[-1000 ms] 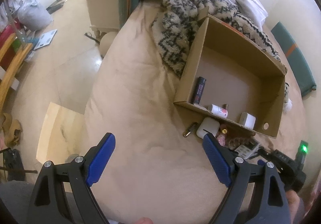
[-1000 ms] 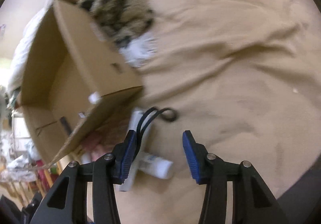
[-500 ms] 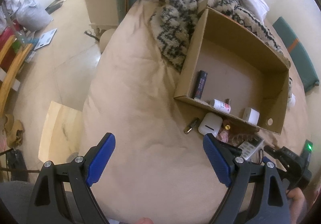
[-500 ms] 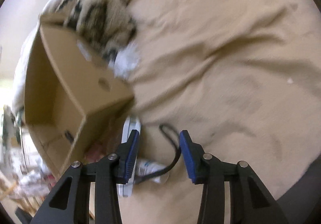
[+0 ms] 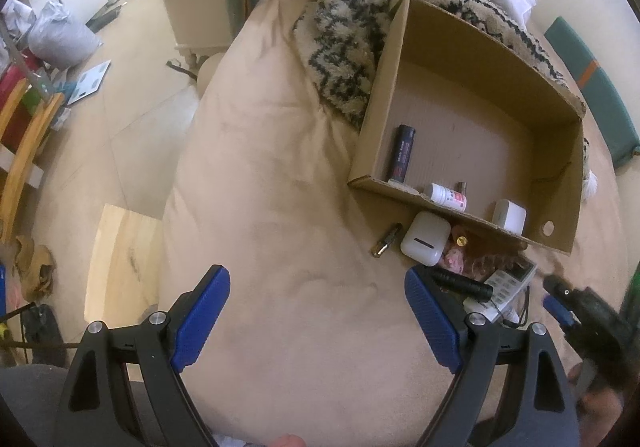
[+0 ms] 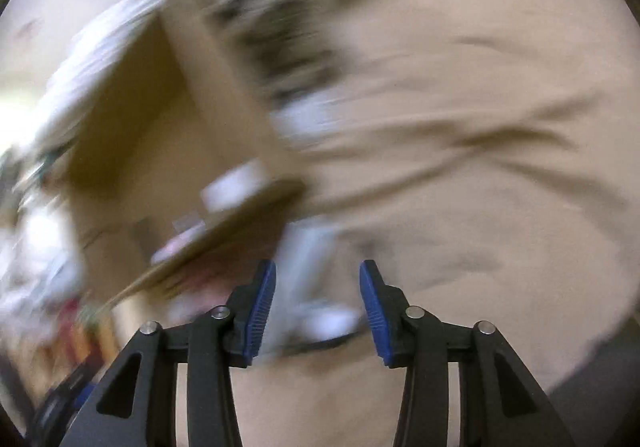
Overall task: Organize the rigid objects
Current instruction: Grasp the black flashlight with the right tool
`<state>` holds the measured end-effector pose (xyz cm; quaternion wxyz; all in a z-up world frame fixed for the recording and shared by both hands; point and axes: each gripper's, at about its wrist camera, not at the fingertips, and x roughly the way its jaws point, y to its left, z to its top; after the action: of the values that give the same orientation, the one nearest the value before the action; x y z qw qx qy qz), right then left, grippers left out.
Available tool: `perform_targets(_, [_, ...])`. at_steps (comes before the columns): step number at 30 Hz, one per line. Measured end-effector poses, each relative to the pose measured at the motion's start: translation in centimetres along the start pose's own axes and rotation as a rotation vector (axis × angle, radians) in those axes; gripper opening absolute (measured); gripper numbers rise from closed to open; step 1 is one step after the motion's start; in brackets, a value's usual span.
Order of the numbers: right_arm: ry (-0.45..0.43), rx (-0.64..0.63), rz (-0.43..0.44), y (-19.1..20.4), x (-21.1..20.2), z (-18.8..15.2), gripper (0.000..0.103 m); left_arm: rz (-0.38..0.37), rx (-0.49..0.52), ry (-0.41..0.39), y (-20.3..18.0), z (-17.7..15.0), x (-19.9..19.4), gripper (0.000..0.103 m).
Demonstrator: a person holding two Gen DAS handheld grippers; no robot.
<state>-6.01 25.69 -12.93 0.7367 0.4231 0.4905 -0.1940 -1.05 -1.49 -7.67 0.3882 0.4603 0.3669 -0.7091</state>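
Blur now smears the right claw (image 6: 318,301), parted narrower than before; left claw (image 5: 318,321) stays spread.

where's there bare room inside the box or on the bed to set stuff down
Inside the box, the far floor is bare from the black tube back to the far wall. Its near edge is crowded: bottle, white cube. On the bed, the stretch left of the box is bare. The clutter sits around the earbud case.

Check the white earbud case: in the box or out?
Out. The white earbud case lies on the bed cover against the outside of the cardboard box's near wall, beside a small brass cylinder.
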Motion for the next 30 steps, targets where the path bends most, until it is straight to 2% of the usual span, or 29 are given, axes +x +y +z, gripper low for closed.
perform_targets(2, [0.110,-0.083,0.036,2.5,1.9,-0.9,0.053,0.001,-0.002,0.006,-0.1,0.0,0.2,0.088])
perform_targets(4, [0.153,-0.170,-0.030,4.9,3.3,-2.4,0.053,-0.003,-0.008,0.009,0.0,0.1,0.2,0.088])
perform_targets(5, [0.155,-0.203,-0.065,5.7,4.0,-2.9,0.057,-0.002,-0.011,0.006,0.0,0.1,0.1,0.088])
perform_targets(6, [0.117,-0.148,-0.102,6.7,4.6,-2.5,0.063,0.000,-0.016,0.002,0.2,0.2,0.0,0.088])
perform_targets(8, [0.120,-0.169,-0.165,8.3,5.6,-2.0,0.070,0.002,-0.033,-0.008,0.7,0.3,-0.3,0.088])
perform_targets(10, [0.116,-0.137,-0.232,8.0,6.6,-0.3,0.074,0.001,-0.048,-0.015,1.3,0.5,-0.6,0.088])
perform_targets(12, [0.129,-0.169,-0.331,8.7,7.6,-1.5,0.076,-0.001,-0.075,-0.026,1.9,0.7,-1.0,0.088])
perform_targets(14, [0.113,-0.169,-0.448,10.1,8.8,-1.9,0.076,0.014,-0.093,-0.072,2.3,0.9,-2.0,0.088])
perform_targets(17, [0.060,-0.136,-0.551,11.5,10.3,-2.4,0.089,0.039,-0.083,-0.135,2.4,1.0,-3.3,0.088])
perform_targets(18, [0.051,-0.133,-0.588,11.8,11.0,-2.6,0.090,0.043,-0.080,-0.144,2.5,1.0,-3.5,0.088])
perform_targets(19, [0.036,-0.098,-0.625,12.1,11.5,-2.7,0.090,0.047,-0.075,-0.147,2.5,1.0,-3.6,0.088])
perform_targets(23, [0.018,-0.150,-0.741,13.1,13.9,-3.4,0.094,0.052,-0.057,-0.125,2.5,0.9,-3.3,0.088])
perform_targets(26, [0.000,-0.169,-0.741,13.4,14.1,-3.8,0.093,0.053,-0.048,-0.094,2.3,0.9,-2.6,0.088])
perform_targets(30, [-0.006,-0.078,-0.714,13.3,13.2,-4.1,0.093,0.052,-0.045,-0.077,2.1,0.9,-2.3,0.088])
